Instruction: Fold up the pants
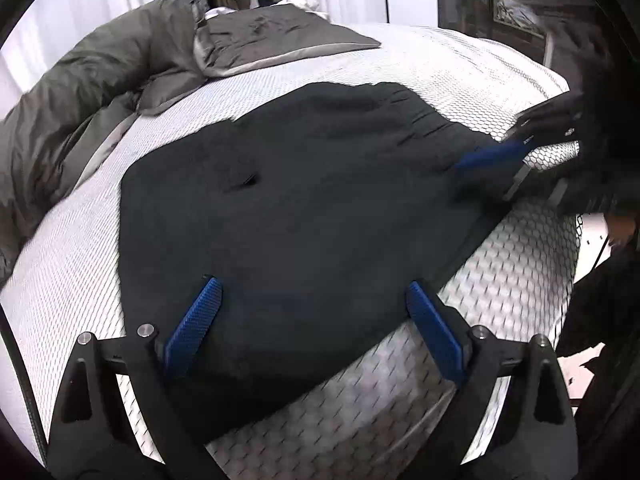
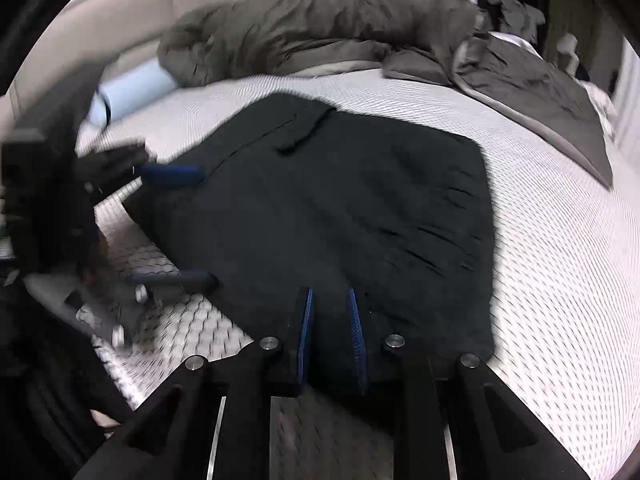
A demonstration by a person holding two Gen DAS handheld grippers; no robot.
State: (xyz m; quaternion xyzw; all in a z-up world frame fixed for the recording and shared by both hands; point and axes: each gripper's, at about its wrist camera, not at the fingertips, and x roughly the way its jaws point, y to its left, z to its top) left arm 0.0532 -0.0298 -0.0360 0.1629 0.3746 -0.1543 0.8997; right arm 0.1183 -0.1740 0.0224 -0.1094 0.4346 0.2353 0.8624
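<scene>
Blue-padded left tongs (image 1: pixel 312 308) gape wide over the near edge of the dark pants (image 1: pixel 304 200), gripping nothing, while the right tongs (image 2: pixel 331 312) sit nearly closed, apparently pinching the hem. The pants lie folded on the bed (image 1: pixel 500 280); press both edges flat, wrists low.

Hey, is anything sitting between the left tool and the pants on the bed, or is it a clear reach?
Nothing visible is in the way. The left tool hangs wide open right at the near edge of the dark pants, with only pants fabric between its fingers. The grey blanket lies bunched at the far side of the mattress, apart from the pants.
</scene>
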